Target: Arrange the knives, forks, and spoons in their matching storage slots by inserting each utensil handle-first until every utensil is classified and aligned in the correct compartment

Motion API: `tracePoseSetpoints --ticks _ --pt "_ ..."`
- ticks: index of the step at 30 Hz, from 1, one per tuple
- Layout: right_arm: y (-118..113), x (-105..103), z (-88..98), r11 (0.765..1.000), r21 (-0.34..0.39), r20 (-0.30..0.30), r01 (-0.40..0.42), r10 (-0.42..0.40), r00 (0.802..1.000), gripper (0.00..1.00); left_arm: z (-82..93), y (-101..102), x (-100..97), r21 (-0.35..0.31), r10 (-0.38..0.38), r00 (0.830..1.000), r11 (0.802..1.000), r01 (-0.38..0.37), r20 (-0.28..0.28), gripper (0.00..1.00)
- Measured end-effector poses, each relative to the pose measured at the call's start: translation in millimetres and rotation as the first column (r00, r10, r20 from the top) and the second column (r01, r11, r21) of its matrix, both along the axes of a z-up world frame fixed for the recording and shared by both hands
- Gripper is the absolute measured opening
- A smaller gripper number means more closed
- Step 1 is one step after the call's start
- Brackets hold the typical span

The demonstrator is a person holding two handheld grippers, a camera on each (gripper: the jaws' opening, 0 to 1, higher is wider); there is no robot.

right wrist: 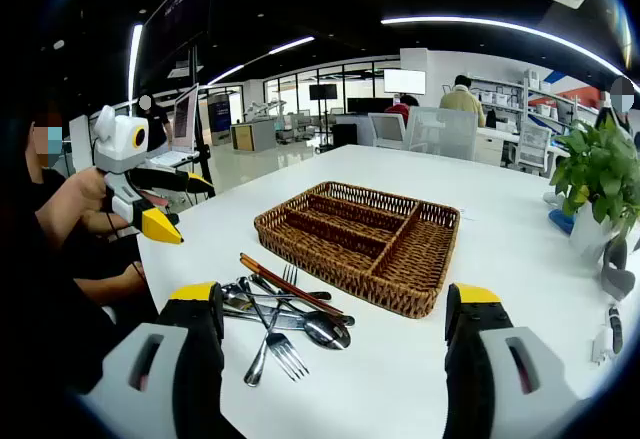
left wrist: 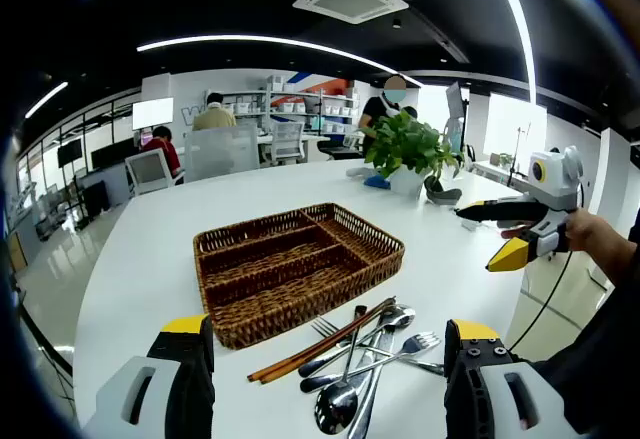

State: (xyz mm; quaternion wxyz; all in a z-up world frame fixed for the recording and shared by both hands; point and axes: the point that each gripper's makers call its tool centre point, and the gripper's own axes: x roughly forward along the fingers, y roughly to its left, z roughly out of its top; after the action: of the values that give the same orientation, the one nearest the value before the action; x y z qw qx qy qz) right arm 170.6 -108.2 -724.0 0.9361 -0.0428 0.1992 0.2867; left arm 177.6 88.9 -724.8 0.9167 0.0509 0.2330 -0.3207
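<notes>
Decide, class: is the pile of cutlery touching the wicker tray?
Cannot tell. In the left gripper view the chopsticks on the cutlery pile run right along the wicker tray, with no plain gap or contact.

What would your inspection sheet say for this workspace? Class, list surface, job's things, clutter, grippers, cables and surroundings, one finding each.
Surface: white table, round-edged.
Job's things: wicker tray with empty compartments; forks and spoons piled beside it, none sorted.
Clutter: chopsticks lying across the pile; potted plant at the far edge.
Grippers: left gripper and right gripper both open, holding nothing, above the table.
Cables: one dark cable hanging under the right gripper.
Surroundings: open office with desks, chairs, shelves, people seated behind.
</notes>
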Motion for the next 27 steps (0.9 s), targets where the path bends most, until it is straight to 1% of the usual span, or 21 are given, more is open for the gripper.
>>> tracePoseSetpoints --ticks 13,27 --pt "1.1 0.7 -1.6 1.000 -0.014 -0.004 -0.011 0.011 1.000 0.92 -1.6 1.7 -4.2 0.000 -0.003 1.000 1.000 0.003 -0.007 1.00" --pt "4.5 1.5 -2.8 0.999 -0.025 -0.011 -0.026 0.026 1.000 0.90 -6.0 10.1 -6.4 0.011 -0.001 1.000 1.000 0.001 -0.013 1.00"
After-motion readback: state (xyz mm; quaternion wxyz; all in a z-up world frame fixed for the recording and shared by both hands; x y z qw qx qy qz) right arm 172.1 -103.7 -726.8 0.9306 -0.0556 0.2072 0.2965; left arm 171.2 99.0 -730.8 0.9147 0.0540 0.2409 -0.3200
